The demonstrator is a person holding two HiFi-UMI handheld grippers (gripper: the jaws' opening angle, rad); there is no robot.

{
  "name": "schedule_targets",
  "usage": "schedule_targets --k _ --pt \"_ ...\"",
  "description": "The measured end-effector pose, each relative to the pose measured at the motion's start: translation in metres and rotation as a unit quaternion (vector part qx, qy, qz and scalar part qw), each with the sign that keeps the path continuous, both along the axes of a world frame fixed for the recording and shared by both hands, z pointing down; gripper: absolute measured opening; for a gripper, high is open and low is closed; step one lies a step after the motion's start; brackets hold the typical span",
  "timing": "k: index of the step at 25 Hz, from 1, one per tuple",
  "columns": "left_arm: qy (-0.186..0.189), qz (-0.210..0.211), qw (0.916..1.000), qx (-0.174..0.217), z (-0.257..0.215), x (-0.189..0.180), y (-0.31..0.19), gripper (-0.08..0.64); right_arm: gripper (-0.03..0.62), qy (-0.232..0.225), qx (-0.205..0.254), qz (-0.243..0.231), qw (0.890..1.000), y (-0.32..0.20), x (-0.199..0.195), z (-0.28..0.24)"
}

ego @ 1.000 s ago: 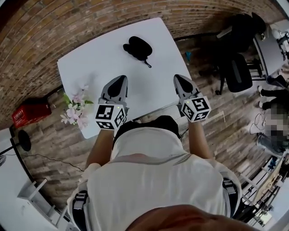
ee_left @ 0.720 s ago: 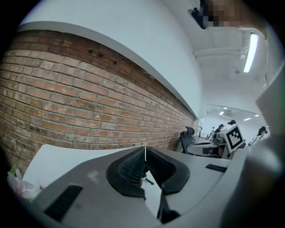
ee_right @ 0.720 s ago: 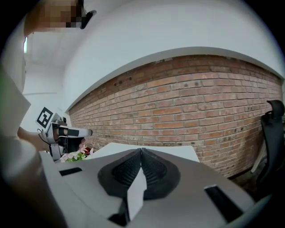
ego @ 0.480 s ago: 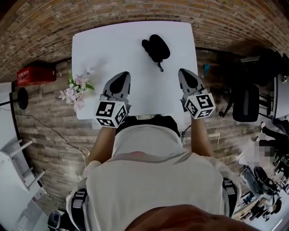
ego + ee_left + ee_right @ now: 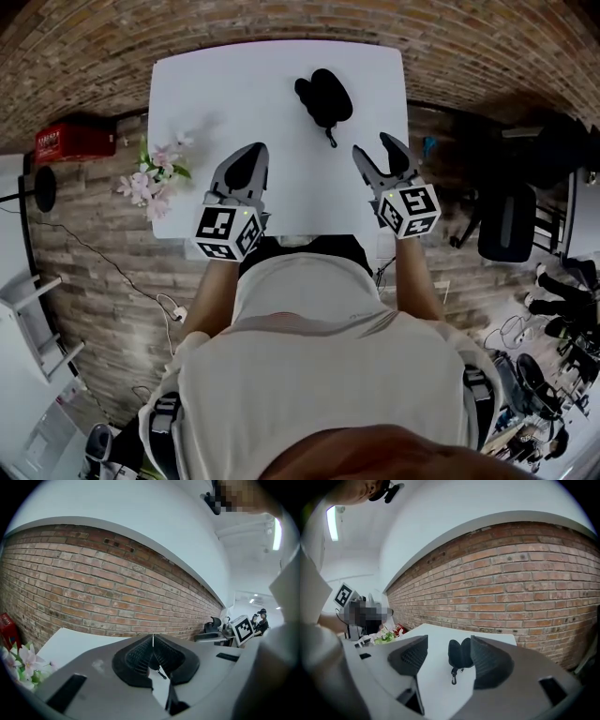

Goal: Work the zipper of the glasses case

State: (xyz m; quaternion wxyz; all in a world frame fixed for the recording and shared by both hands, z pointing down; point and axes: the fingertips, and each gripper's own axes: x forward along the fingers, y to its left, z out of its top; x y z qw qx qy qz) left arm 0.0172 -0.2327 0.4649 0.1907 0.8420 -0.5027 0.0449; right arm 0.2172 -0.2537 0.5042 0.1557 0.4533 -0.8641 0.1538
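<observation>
- Fingers [image 5: 136,656] of the left gripper [image 5: 255,152] are clenched together on nothing; those of the right gripper [image 5: 372,146] are opening, released, with nothing pressed between them.
- Two grippers hover over the near half of one white bench [image 5: 234,94].
- One red box [image 5: 70,142] lies off the bench, to its left.
- One bunch of pink flowers [image 5: 150,183] sits at the bench's left edge.
- One black glasses case [image 5: 323,97] lies on the bench's far half, ahead of the right gripper, well apart from both grippers.
- One zipper pull [image 5: 331,141] trails from the case toward the person.
</observation>
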Motion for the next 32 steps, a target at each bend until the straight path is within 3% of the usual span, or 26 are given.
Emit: schedule_targets --k 5,12,19,32 --pt "0.001 0.002 1.0 -0.005 0.002 -0.003 -0.001 0.02 0.461 0.016 -0.018 -0.013 1.0 -0.009 -0.01 0.013" --pt "-0.004 0.001 0.9999 -0.011 0.005 -0.012 -0.003 0.02 0.576 0.072 -0.063 -0.024 0.995 -0.029 -0.021 0.059" --pt "-0.006 0.005 0.9996 -0.028 0.018 -0.014 -0.001 0.02 0.596 0.164 -0.082 -0.024 0.983 -0.062 -0.036 0.13" --pt "-0.011 -0.021 0.9988 -0.042 0.032 -0.039 -0.019 0.019 0.635 0.203 -0.143 0.0 0.969 -0.103 -0.042 0.21"
